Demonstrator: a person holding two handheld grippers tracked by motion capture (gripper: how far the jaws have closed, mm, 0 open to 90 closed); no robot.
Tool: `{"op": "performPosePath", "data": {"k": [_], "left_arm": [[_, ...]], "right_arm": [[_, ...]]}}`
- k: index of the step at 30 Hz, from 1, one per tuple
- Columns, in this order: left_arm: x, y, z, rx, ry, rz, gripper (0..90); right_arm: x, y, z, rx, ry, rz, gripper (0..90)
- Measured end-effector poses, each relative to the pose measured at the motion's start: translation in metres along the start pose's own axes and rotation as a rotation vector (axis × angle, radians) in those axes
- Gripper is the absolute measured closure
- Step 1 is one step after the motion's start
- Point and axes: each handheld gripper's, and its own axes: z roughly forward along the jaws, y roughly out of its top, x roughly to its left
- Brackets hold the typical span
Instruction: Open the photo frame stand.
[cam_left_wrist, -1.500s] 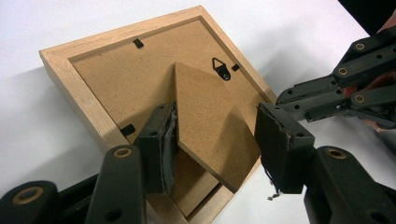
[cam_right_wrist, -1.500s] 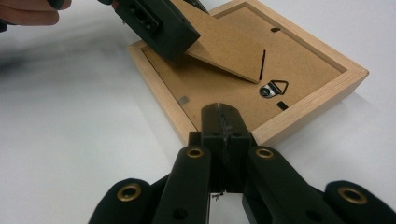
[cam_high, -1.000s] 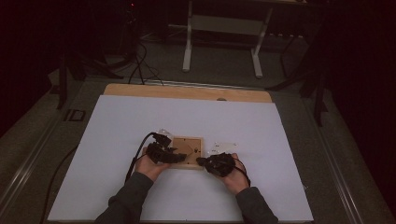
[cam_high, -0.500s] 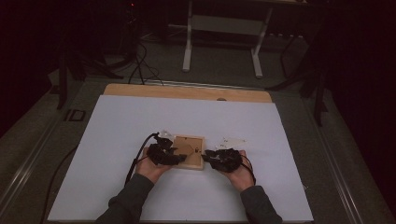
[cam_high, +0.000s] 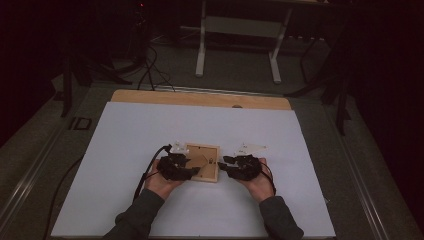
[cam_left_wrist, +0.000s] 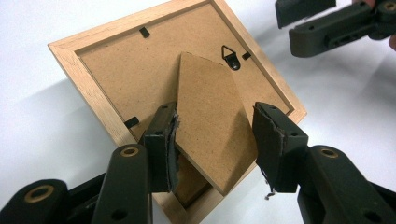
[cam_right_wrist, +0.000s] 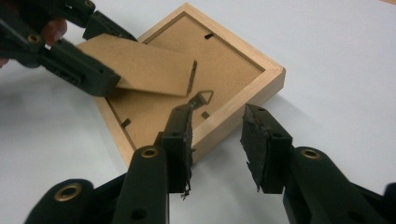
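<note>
A wooden picture frame (cam_high: 206, 176) lies face down on the white sheet, its brown backing board (cam_left_wrist: 121, 74) up. From the board its cardboard easel stand (cam_left_wrist: 210, 102) is lifted at an angle. My left gripper (cam_left_wrist: 215, 116) is shut on the stand, one pad on each side edge, and the stand (cam_right_wrist: 144, 67) hangs raised in that gripper (cam_right_wrist: 91, 49). A small metal hanger (cam_right_wrist: 201, 98) sits near the frame's rim (cam_right_wrist: 233, 65). At the frame's right edge my right gripper (cam_right_wrist: 218, 112) stands open. Its jaws have just been opening, with nothing pressed between them.
The white sheet (cam_high: 150, 130) covers most of the table, with a bare wooden strip (cam_high: 200, 99) along the far edge. Beyond it stand a white table base (cam_high: 202, 45) and floor cables (cam_high: 150, 70). Both forearms enter from the bottom.
The right gripper's jaws have spread apart beside the frame's right edge. The left gripper keeps its hold on the stand, and neither hand has shifted noticeably.
</note>
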Motion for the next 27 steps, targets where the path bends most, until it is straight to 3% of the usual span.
{"op": "performPosePath", "data": {"k": [20,27], "left_arm": [[-0.012,-0.016,-0.008,-0.089,0.046,0.127,53.8],[-0.019,-0.021,-0.013,-0.126,0.065,0.204,53.8]], "right_arm": [[-0.010,0.013,0.014,0.018,0.023,0.087,44.8],[-0.013,0.015,0.017,0.018,0.059,0.133,38.1]]}}
